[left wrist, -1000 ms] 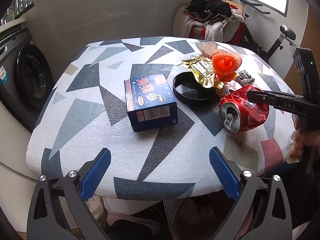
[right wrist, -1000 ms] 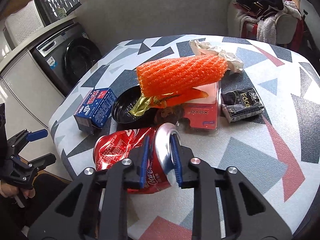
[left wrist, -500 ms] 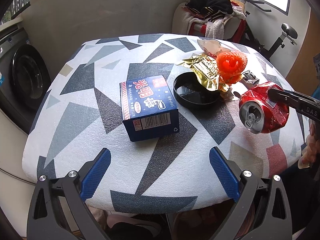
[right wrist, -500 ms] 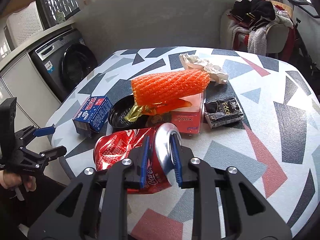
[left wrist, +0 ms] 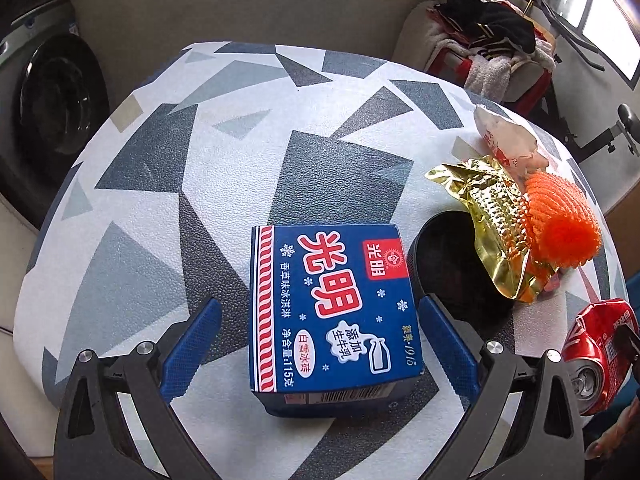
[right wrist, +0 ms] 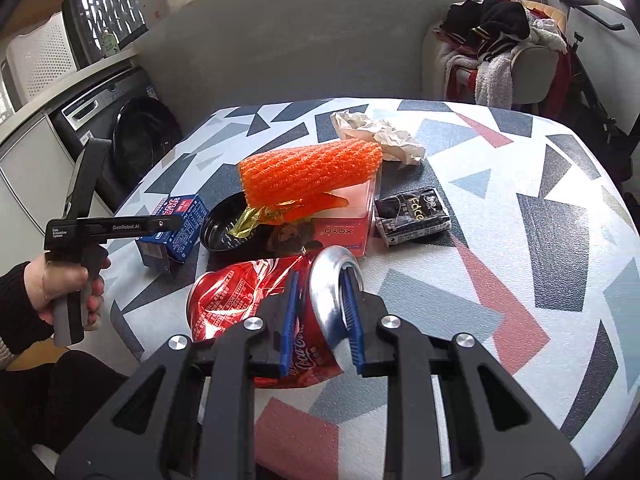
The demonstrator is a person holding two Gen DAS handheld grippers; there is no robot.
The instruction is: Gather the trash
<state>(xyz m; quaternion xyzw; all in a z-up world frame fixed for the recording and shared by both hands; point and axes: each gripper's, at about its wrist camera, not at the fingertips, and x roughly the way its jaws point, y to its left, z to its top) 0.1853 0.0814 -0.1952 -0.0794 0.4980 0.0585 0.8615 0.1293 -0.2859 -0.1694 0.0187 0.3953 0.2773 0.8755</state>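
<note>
Moved in since the earlier frame, the left gripper now straddles the blue carton near the table's front edge, fingers spread (not touching). Right gripper pinches the crushed red can above the front edge.

Black dish crowds blue box; left side free.
</note>
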